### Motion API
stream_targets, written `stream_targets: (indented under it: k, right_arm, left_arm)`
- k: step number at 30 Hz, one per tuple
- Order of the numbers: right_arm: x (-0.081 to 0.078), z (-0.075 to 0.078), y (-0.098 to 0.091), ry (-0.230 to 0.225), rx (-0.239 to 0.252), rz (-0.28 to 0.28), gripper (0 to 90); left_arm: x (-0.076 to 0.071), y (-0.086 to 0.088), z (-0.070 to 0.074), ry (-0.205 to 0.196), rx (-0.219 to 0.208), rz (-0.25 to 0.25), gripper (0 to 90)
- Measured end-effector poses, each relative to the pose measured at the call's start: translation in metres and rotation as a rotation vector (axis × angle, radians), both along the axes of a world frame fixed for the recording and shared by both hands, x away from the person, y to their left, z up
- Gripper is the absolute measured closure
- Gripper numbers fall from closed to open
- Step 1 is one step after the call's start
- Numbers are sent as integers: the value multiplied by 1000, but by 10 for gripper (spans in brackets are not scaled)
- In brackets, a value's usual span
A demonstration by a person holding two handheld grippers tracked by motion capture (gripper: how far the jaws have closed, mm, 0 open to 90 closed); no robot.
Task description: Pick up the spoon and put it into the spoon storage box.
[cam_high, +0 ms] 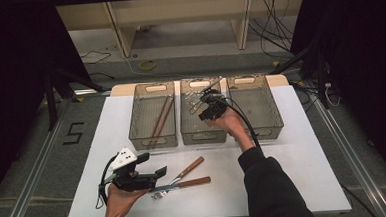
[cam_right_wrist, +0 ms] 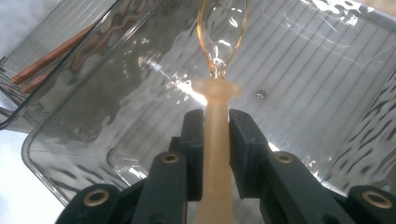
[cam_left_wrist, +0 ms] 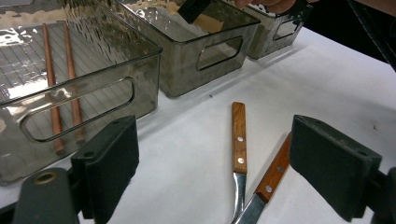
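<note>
Right tool [cam_right_wrist: 215,140] clamps your spoon [cam_right_wrist: 217,154] by handle, long axis pointing ahead, bowl low over middle bin [cam_right_wrist: 327,70]. Left tool [cam_left_wrist: 224,168] wide, two knives [cam_left_wrist: 239,144] between jaws on bench [cam_left_wrist: 327,84].

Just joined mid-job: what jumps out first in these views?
The right gripper is shut on a pale-handled whisk, held over the middle bin of three smoky bins at the table's far side. The left gripper hovers open near two wood-handled knives lying on the white table. Two chopsticks lie in the left bin.
</note>
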State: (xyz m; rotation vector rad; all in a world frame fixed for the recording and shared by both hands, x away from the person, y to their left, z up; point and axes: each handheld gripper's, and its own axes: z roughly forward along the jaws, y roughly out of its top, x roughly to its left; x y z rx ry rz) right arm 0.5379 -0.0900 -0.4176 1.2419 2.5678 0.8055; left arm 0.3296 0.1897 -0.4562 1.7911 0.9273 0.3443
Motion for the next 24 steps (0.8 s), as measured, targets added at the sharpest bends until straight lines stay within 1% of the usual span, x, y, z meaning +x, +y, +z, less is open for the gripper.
stream_targets:
  k: [1, 2, 3, 6, 7, 10, 14, 16, 19, 20, 21, 24]
  right_arm:
    - [0, 0, 0, 4, 2, 2, 741]
    - [0, 0, -1, 13, 15, 8, 673]
    - [0, 0, -1, 14, 18, 11, 647]
    - [-5, 6, -3, -3, 41, 39, 597]
    - [-7, 9, -4, -9, 50, 52, 566]
    - [-19, 18, -5, -23, 66, 103, 513]
    - [-37, 27, -7, -42, 85, 174, 485]
    - [-45, 29, -7, -42, 95, 196, 477]
    - [-56, 30, -8, -53, 104, 243, 459]
    - [-59, 31, -8, -50, 108, 246, 452]
    - [-62, 31, -9, -58, 102, 262, 446]
    - [-71, 30, -9, -52, 111, 292, 430]
  left_arm:
    - [0, 0, 0, -1, 0, 0, 157]
    - [0, 0, 0, -1, 0, 0, 157]
    - [0, 0, 0, -1, 0, 1, 157]
    - [0, 1, 0, -4, -5, 5, 157]
    - [0, 1, 0, -4, -7, 6, 157]
    - [0, 1, 0, -5, -9, 7, 157]
    - [0, 1, 0, -5, -11, 9, 157]
    - [0, 2, 0, -5, -11, 11, 157]
    - [0, 2, 0, -6, -13, 13, 157]
    - [0, 2, 0, -5, -13, 12, 157]
    - [0, 2, 1, -7, -12, 12, 157]
    - [0, 3, 1, -9, -17, 16, 157]
